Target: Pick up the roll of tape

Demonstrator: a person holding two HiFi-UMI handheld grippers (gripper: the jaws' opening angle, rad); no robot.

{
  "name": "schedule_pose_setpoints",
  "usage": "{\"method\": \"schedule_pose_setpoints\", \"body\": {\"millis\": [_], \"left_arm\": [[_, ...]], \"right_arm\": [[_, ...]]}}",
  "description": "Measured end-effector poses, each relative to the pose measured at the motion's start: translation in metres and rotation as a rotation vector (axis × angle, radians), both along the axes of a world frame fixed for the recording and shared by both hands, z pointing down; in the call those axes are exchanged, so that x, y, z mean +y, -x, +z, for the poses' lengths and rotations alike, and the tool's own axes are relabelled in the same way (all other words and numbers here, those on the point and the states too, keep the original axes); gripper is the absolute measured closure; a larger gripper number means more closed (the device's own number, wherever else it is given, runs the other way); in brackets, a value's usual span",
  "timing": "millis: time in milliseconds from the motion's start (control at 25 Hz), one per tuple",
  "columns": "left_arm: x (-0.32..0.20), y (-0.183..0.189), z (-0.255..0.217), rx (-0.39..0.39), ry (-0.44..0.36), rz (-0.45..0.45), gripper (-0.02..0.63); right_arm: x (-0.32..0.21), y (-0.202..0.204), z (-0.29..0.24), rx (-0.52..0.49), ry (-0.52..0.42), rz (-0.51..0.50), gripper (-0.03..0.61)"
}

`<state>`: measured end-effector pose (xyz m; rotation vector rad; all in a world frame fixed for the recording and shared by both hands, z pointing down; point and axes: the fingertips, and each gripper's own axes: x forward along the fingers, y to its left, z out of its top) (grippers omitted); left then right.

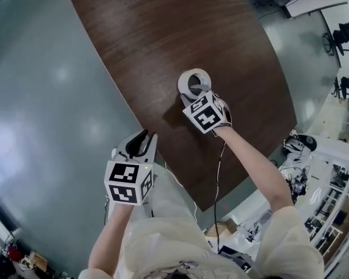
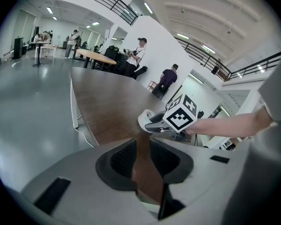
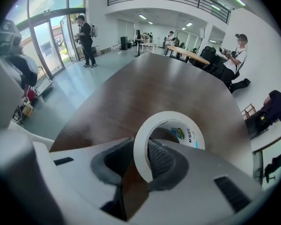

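I see the dark wooden tabletop [image 1: 163, 39] filling the upper frame; my left gripper [image 1: 141, 139] hangs just beside its near edge, jaws a narrow gap apart with nothing between them. My right gripper [image 1: 199, 93] has its jaws clamped on the wall of the roll of tape [image 1: 185, 79], one jaw inside the ring; the roll stands on edge over the tabletop.

The dark brown wood-grain counter [image 1: 151, 39] is smooth, softly sheened; the white roll of tape [image 1: 183, 83] looks matt, papery (like masking tape); the grey floor [image 1: 46, 97] at nine o'clock is glossy.
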<state>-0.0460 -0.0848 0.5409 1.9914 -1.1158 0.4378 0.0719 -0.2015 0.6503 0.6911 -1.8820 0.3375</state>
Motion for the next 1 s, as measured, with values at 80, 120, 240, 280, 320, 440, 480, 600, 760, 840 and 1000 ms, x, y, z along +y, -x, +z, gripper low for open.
{"method": "schedule_pose_setpoints", "body": {"millis": [80,120,240,280,320,440,480,600,760,840,1000], "left_arm": [[0.007,0.001,-0.006,-0.001,-0.005,0.006,0.520],[0.012,0.003,-0.010,-0.001,-0.006,0.010,0.522],[0.024,0.012,-0.019,-0.008,-0.012,0.035,0.522],[0.027,0.012,-0.021,-0.011,-0.015,0.046,0.522],[0.029,0.012,-0.021,-0.014,-0.017,0.055,0.522],[0.038,0.011,-0.026,-0.018,-0.021,0.073,0.522],[0.042,0.011,-0.028,-0.018,-0.022,0.076,0.522],[0.051,0.015,-0.034,-0.017,-0.030,0.085,0.523],[0.059,0.024,-0.054,-0.017,-0.065,0.107,0.529],[0.063,0.031,-0.064,-0.015,-0.086,0.112,0.534],[0.071,0.038,-0.086,-0.008,-0.125,0.115,0.559]], "right_arm": [[0.008,0.003,-0.007,-0.030,-0.018,0.049,0.488],[0.012,0.007,-0.012,-0.048,-0.030,0.074,0.488],[0.024,0.020,-0.027,-0.087,-0.067,0.123,0.488],[0.026,0.022,-0.029,-0.097,-0.077,0.135,0.488],[0.028,0.022,-0.031,-0.106,-0.086,0.145,0.488],[0.035,0.022,-0.041,-0.128,-0.115,0.172,0.488],[0.038,0.022,-0.046,-0.136,-0.126,0.179,0.488],[0.047,0.023,-0.062,-0.168,-0.161,0.207,0.488],[0.061,0.030,-0.091,-0.210,-0.220,0.241,0.488],[0.072,0.036,-0.110,-0.231,-0.241,0.253,0.488],[0.096,0.043,-0.154,-0.300,-0.292,0.268,0.488]]}}
